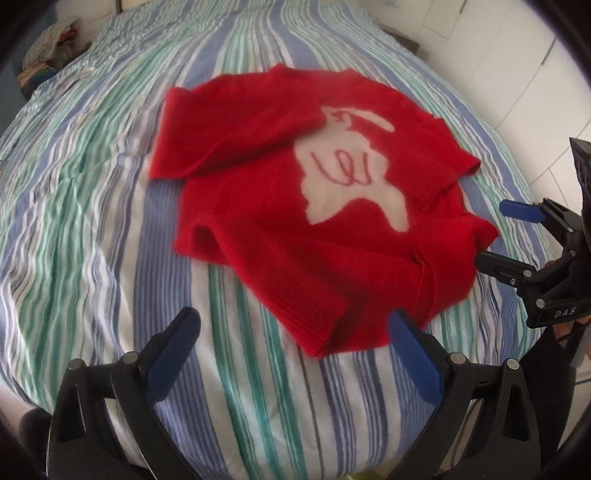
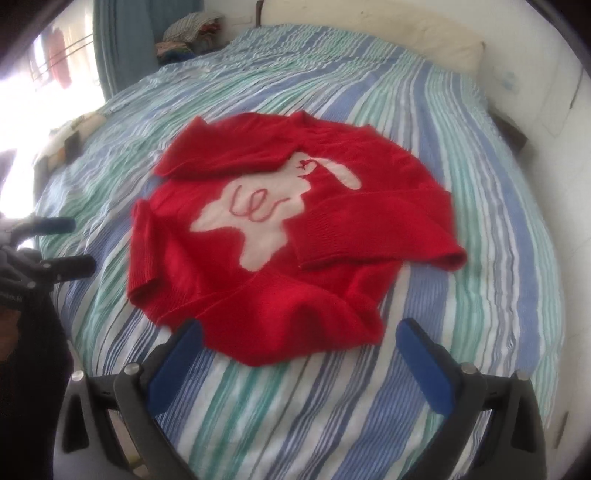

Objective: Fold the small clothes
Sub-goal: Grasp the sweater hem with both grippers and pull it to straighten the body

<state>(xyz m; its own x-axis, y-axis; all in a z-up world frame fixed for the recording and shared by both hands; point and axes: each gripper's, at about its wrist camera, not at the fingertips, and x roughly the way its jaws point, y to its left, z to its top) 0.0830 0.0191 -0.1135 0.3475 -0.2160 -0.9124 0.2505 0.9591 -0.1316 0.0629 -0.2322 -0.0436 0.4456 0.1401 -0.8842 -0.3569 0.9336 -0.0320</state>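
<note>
A small red sweater (image 1: 258, 206) with a white animal figure (image 1: 351, 181) on its front lies on the striped bedspread (image 1: 92, 221); both sleeves are folded in over the body. It also shows in the right wrist view (image 2: 280, 280). My left gripper (image 1: 295, 328) is open and empty, hovering just before the sweater's near hem. My right gripper (image 2: 299, 336) is open and empty at the sweater's near edge. It also appears in the left wrist view (image 1: 491, 232) at the sweater's right side. The left gripper appears at the left of the right wrist view (image 2: 79, 243).
The bed (image 2: 480, 184) fills both views, covered in blue, green and white stripes. A pile of clothes (image 2: 192, 35) sits beyond the far left corner, by a blue curtain (image 2: 122, 48). A pillow (image 2: 406, 40) lies at the head. White walls (image 1: 517, 92) stand to the right.
</note>
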